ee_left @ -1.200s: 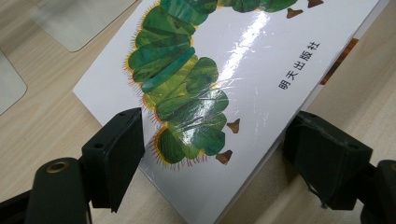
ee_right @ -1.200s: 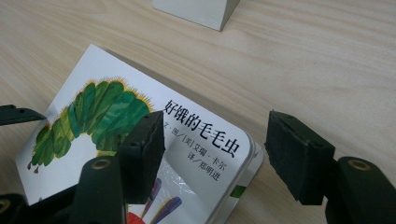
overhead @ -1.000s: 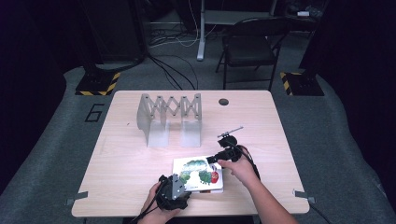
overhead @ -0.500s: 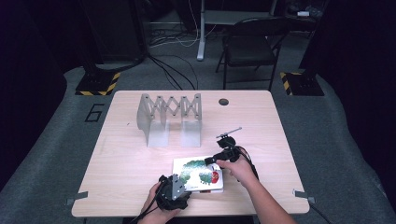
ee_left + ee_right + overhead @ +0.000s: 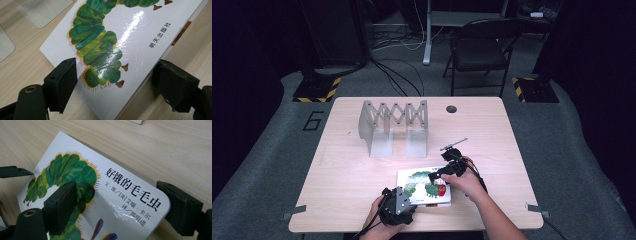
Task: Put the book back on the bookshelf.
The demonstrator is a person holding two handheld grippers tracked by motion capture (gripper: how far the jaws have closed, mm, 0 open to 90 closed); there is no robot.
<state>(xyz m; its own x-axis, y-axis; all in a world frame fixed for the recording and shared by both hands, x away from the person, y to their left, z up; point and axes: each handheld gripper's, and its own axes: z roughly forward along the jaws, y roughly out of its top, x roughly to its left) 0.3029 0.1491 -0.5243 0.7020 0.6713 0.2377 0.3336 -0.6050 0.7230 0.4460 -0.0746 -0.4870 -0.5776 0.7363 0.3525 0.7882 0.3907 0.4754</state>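
Wooden counter (image 5: 362, 195), pale and bare around its near edge, carries a white picture book (image 5: 424, 186) with a green caterpillar on its cover. It lies flat near my side, slightly right of the middle. Farther back stands a grey folding rack (image 5: 393, 125), well apart from the book, and a small dark round hole (image 5: 451, 108) sits in the counter beyond it.

My left gripper (image 5: 398, 206) is at the book's near left corner. In the left gripper view its fingers (image 5: 62, 82) stand apart on either side of that corner, the cover between them; I cannot tell whether the pads press on it.

My right gripper (image 5: 447, 172) is at the book's far right edge, my right hand (image 5: 467, 182) behind it. Its fingers (image 5: 61, 205) have just been opening and now stand wide: in the right gripper view one finger hangs over the caterpillar picture, the other (image 5: 182, 207) lies beyond the rounded corner above the wood, with a gap showing there. The book is between them but not gripped. Black printed characters (image 5: 132, 190) run across the cover near that corner.
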